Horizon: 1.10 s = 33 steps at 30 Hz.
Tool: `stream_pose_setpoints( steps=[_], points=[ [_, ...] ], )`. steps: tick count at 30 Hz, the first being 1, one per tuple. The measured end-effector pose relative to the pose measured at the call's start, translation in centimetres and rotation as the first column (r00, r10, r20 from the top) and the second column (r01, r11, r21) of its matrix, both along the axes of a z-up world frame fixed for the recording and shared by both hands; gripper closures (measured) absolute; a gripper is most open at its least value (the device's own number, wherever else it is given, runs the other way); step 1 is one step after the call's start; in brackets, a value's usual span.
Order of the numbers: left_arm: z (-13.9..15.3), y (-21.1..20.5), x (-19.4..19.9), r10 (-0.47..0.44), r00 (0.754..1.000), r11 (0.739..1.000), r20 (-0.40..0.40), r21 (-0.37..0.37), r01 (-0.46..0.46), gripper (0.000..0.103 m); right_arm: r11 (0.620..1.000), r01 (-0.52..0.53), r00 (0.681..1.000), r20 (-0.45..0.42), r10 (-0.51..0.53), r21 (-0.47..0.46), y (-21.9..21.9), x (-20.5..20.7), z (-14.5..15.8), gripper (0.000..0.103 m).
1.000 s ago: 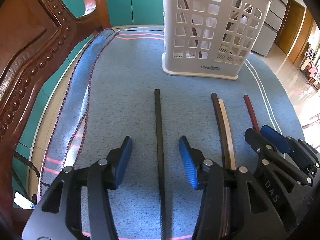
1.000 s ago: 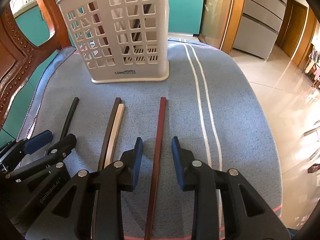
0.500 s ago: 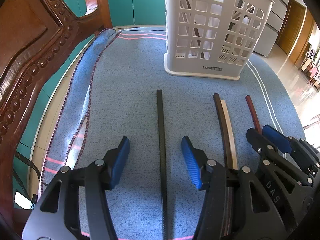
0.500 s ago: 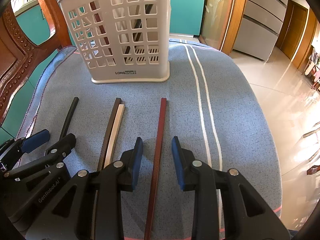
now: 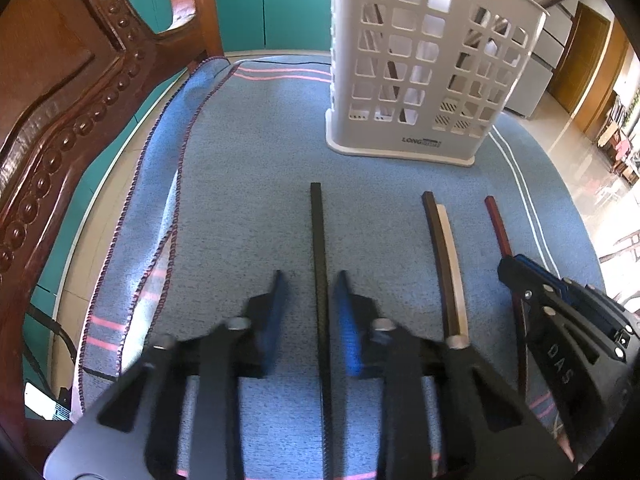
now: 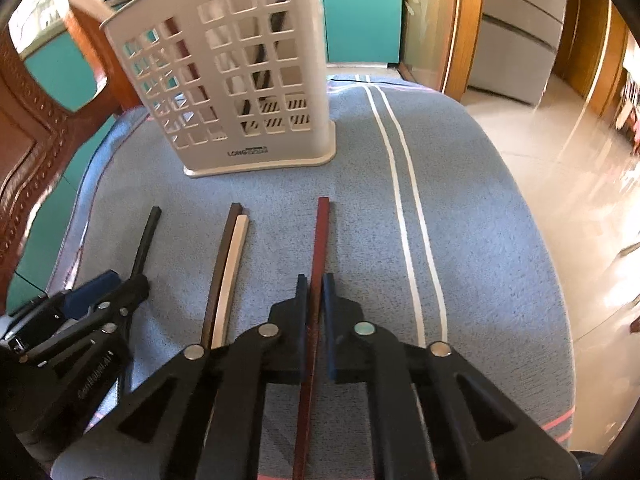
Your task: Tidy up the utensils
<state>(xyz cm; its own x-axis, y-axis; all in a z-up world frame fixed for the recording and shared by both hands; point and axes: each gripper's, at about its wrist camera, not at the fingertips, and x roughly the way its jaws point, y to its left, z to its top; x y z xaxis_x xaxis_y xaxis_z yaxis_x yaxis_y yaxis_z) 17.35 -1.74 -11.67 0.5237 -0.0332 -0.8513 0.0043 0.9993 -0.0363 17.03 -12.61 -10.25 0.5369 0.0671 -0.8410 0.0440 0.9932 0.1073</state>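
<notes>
Both pairs of tongs have narrowed since a second ago, each around the stick that already lay between its jaws. Left tongs (image 5: 308,292) are closing on the black chopstick (image 5: 318,240); their blue pads are blurred, the right pad looks against the stick and a sliver of cloth shows at the left pad, so I cannot tell if the clamp is complete. Right tongs (image 6: 316,292) are clenched on the dark red chopstick (image 6: 322,236), both pads pressed to its sides.

Four chopsticks lie side by side on the blue cloth (image 5: 248,200) that covers the counter, all pointing toward the far side. From left to right in the left wrist view: the black one, then a dark brown chopstick (image 5: 434,232) and a pale cream chopstick (image 5: 450,248) touching each other along their length, then the dark red one, partly hidden by the right tongs. The gripped sticks seem to rest on the cloth.

Beyond the sticks' far tips, apart from them, a white perforated utensil holder (image 6: 240,92) stands upright on the cloth. Several dark sticks show through its holes, leaning inside. A carved wooden chair back (image 5: 60,120) rises at the left edge. White stripes (image 6: 404,208) run along the cloth on the right.
</notes>
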Motion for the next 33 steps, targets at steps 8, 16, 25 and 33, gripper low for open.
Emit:
stream_pose_setpoints(
  steps=[8,16,25,33],
  points=[
    [2.1,1.1,-0.3,0.035,0.997,0.998,0.067,-0.061,-0.031,0.096,0.999,-0.009,0.995,0.096,0.005,0.050,-0.5,-0.8,2.7,0.097],
    [6.9,1.3,-2.5,0.035,0.971,0.998,0.238,-0.059,-0.022,0.096,0.993,-0.074,0.951,0.306,0.042,0.097,-1.4,-3.6,8.7,0.097],
    [8.2,0.7,-3.4,0.024,0.955,0.998,0.295,-0.058,-0.007,0.096,0.981,-0.101,0.937,0.347,0.037,0.167,-3.5,-4.6,10.0,0.097],
    [12.1,4.0,-4.5,0.039,0.939,0.971,0.341,-0.235,0.045,0.096,0.958,-0.157,0.904,0.426,0.042,0.239,-4.5,-6.2,13.5,0.097]
  ],
)
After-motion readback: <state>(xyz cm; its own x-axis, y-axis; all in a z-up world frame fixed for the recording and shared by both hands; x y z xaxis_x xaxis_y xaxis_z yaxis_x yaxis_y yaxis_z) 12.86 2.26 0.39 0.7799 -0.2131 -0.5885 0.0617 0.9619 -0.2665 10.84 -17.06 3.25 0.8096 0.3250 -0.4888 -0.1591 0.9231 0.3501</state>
